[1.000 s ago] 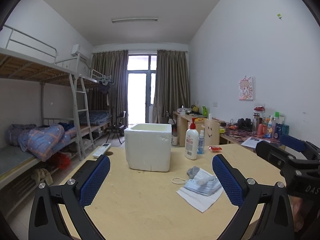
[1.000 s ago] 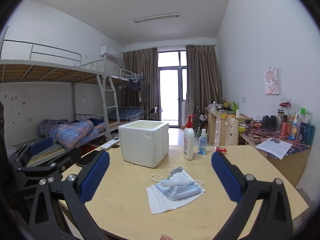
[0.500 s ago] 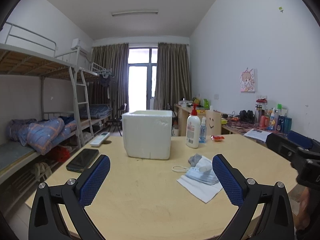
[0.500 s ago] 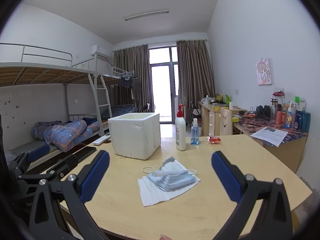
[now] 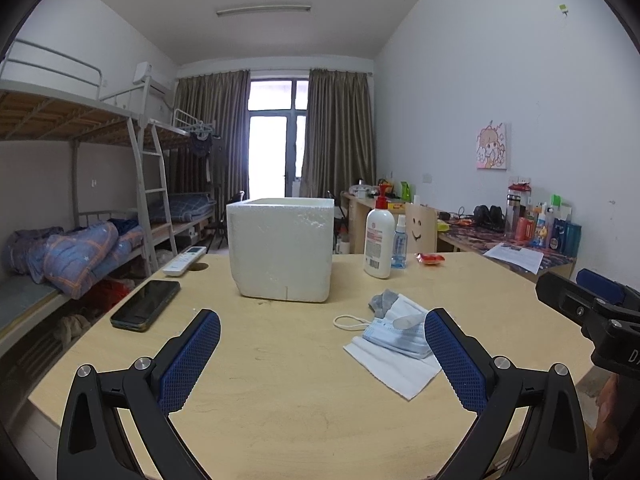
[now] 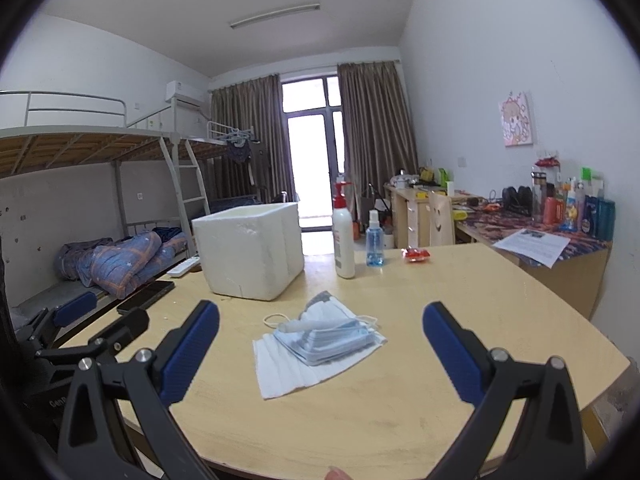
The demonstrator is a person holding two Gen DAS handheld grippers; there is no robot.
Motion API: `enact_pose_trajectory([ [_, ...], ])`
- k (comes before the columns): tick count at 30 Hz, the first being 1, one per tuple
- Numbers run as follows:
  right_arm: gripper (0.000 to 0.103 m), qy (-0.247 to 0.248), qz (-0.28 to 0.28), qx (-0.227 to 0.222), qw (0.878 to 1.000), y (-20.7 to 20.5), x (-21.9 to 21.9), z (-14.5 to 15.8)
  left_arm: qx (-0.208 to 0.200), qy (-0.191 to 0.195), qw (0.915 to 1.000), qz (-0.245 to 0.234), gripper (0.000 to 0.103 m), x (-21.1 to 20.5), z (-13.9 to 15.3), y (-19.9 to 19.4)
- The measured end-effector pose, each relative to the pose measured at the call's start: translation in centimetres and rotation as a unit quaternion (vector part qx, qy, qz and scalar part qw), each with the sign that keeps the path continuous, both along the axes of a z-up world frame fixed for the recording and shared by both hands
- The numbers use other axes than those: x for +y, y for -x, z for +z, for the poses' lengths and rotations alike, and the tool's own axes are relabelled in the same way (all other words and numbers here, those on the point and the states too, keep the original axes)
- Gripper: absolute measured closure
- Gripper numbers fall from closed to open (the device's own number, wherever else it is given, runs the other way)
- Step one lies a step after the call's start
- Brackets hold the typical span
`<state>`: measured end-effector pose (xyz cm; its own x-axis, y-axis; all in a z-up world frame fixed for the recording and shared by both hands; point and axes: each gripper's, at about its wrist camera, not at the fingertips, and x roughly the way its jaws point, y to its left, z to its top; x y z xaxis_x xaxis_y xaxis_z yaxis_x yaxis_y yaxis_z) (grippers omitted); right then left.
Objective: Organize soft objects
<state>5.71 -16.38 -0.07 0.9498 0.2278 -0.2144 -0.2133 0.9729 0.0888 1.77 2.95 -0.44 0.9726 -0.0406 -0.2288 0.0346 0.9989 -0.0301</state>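
A stack of blue face masks [image 6: 328,336] lies on a white folded cloth [image 6: 288,368] on the wooden table [image 6: 460,312], with a grey cloth [image 5: 382,302] at its far edge. The stack also shows in the left wrist view [image 5: 396,334]. A white foam box [image 5: 282,248] stands open-topped behind it, also in the right wrist view [image 6: 250,250]. My left gripper [image 5: 322,356] is open and empty, above the table short of the box. My right gripper [image 6: 320,352] is open and empty, above the table just short of the masks.
A black phone [image 5: 146,310] and a white remote [image 5: 184,260] lie at the table's left. A lotion pump bottle [image 6: 344,242], a small spray bottle [image 6: 375,244] and a red wrapper [image 6: 416,254] stand behind. Bunk beds at left, cluttered desk [image 6: 552,240] at right.
Both grippers have drawn back and tilted down, so more of the table, the phone and the near edge have come into view. Both stay open and empty.
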Motion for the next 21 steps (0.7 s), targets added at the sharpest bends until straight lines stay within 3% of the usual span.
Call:
enact_pose_trajectory([
  [21,0.000,-0.002,-0.026,0.066,0.998,-4.6,-1.6,-2.4,0.058,-0.007,0.9977,-0.033,0.001,-1.0,-1.2,-6.5],
])
